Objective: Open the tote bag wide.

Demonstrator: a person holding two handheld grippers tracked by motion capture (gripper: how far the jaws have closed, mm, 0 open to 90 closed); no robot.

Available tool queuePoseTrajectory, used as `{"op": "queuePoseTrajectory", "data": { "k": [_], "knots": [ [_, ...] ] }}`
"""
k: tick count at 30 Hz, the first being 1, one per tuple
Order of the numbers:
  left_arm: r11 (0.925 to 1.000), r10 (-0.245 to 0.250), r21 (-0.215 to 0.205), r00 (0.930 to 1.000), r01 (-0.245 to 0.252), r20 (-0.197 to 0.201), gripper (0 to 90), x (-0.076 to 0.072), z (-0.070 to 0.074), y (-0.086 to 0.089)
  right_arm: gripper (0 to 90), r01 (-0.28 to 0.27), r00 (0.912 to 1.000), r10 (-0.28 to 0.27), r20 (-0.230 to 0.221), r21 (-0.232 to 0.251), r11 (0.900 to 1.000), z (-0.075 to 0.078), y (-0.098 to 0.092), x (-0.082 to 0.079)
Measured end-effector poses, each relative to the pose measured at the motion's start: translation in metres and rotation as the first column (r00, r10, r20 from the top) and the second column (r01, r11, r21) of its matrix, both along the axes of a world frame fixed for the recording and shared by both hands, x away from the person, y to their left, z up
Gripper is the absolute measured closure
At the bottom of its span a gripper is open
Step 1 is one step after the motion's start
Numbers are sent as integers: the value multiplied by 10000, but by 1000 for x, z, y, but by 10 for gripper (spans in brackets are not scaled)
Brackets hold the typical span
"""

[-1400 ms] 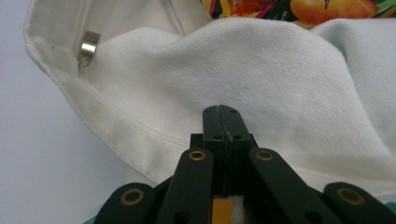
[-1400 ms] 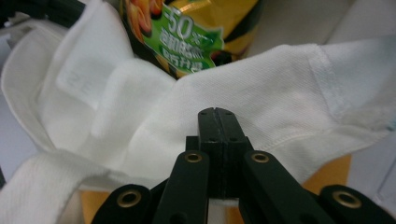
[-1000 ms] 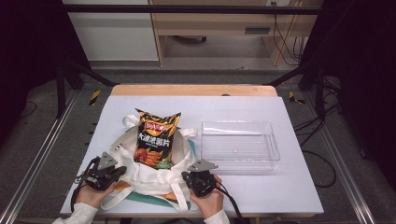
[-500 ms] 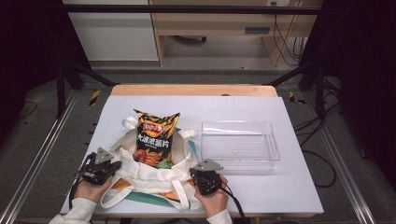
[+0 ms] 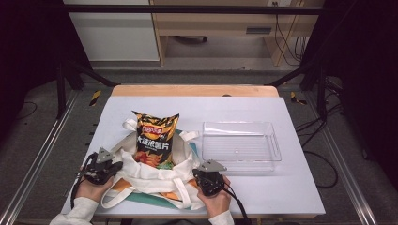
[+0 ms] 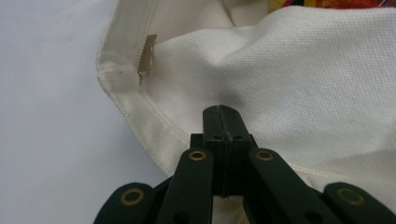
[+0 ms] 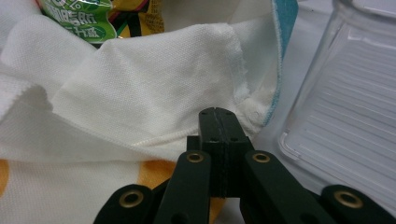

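Note:
A cream tote bag lies at the table's front left, and an orange-black chips bag stands out of its mouth. My left gripper is at the tote's left edge. In the left gripper view the left gripper is shut, tips against the tote's cloth, with no cloth seen between the pads. My right gripper is at the tote's right edge. The right gripper is shut too, tips at a hemmed fold of the tote. A green-labelled packet shows inside.
A clear plastic tray sits empty right of the tote, and its wall stands close beside my right gripper. The white table top ends in a wooden strip at the far side. Dark frame rails run along both sides.
Both hands have stayed almost in place at the tote's edges. The left gripper has turned slightly toward the tote, and the cloth near it has shifted a little.

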State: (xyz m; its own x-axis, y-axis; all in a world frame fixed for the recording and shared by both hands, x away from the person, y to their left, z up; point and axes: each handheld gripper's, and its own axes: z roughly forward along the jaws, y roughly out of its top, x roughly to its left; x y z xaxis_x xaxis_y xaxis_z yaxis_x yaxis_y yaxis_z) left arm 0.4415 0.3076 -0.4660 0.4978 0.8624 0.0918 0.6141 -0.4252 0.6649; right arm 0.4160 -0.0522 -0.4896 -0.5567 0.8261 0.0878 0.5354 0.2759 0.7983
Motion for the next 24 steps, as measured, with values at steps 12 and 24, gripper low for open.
{"op": "queuePoseTrajectory", "data": {
  "k": [12, 24],
  "knots": [
    [9971, 104, -756, 9945, -25, 1042, 900, -8, 17, 3, 900, -330, 9972, 300, 690, 425, 9986, 17, -4, -4],
    [9805, 283, -1956, 9704, 198, 2400, 725, -17, 53, 2, 781, -1075, 9839, 859, 1565, 1347, 9850, 59, -1, -3]
  ]
}}
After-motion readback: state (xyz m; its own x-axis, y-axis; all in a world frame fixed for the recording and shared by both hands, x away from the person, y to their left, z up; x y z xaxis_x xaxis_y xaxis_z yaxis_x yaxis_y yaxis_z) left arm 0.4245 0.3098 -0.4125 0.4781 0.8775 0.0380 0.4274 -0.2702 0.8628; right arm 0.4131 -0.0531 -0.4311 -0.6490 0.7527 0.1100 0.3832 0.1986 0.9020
